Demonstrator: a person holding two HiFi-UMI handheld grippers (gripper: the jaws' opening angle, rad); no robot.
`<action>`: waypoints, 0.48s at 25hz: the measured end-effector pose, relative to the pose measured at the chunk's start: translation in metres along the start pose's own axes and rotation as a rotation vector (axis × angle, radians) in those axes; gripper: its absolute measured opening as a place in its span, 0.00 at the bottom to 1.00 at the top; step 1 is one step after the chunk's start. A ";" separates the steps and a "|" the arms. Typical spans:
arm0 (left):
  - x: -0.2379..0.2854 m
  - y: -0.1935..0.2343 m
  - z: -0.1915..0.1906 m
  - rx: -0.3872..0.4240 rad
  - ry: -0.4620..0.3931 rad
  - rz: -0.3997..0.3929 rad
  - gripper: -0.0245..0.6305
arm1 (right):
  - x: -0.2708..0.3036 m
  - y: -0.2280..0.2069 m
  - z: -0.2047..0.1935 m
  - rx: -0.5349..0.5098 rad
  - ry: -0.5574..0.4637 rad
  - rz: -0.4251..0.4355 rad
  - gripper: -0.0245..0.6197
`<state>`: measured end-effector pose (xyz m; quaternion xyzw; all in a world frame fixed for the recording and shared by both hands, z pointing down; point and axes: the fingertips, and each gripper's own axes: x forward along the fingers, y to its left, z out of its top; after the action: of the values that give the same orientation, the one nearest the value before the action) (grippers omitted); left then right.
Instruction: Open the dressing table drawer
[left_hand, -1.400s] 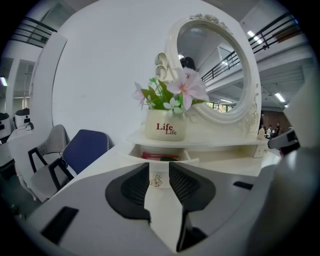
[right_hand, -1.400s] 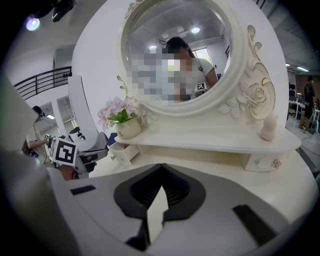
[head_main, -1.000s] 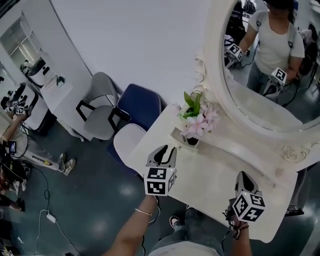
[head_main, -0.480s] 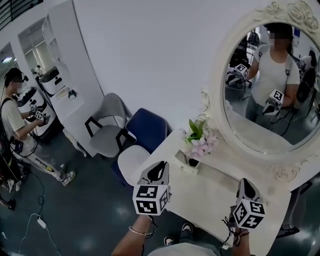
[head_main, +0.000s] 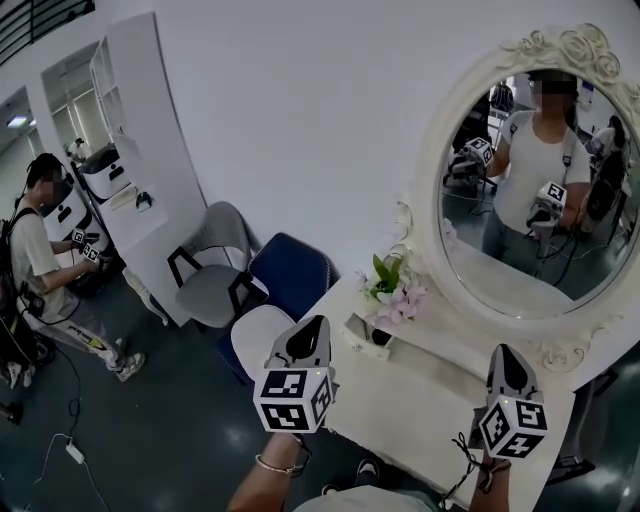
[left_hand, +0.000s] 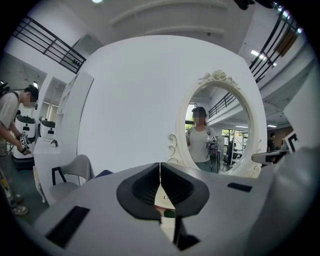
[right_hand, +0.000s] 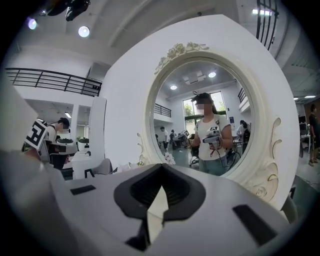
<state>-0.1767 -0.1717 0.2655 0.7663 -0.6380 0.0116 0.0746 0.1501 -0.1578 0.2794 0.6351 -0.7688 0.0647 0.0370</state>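
Observation:
The white dressing table (head_main: 420, 395) stands below me, and no drawer front shows in any view. My left gripper (head_main: 318, 324) hovers over the table's left end, well above the top. Its jaws have just been closing and now meet with nothing between them (left_hand: 160, 165). My right gripper (head_main: 503, 352) hangs over the right part of the table, also clear of it, pointing toward the oval mirror (head_main: 530, 190). Its jaws (right_hand: 161, 166) are shut and hold nothing.
A vase of pink flowers (head_main: 388, 296) sits on a small tray at the table's back. A white stool (head_main: 258, 335), a blue chair (head_main: 292, 268) and a grey chair (head_main: 205, 272) crowd the table's left side. A person (head_main: 45, 265) stands far left by a white counter (head_main: 125, 205).
Both grippers have risen above the table top. The left jaws, spread apart a second ago, have come together. The head view has tilted up, showing more mirror and wall.

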 end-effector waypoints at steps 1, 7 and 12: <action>0.001 -0.001 0.000 -0.001 0.000 -0.004 0.07 | 0.000 -0.001 0.001 0.000 0.001 -0.002 0.05; 0.008 -0.002 -0.004 -0.016 0.005 -0.006 0.07 | 0.001 -0.004 -0.004 0.015 0.014 -0.016 0.05; 0.012 -0.003 -0.005 -0.012 0.010 -0.010 0.07 | 0.002 -0.006 -0.008 0.024 0.018 -0.023 0.05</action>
<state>-0.1709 -0.1822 0.2715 0.7690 -0.6338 0.0112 0.0821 0.1550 -0.1601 0.2880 0.6436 -0.7603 0.0793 0.0372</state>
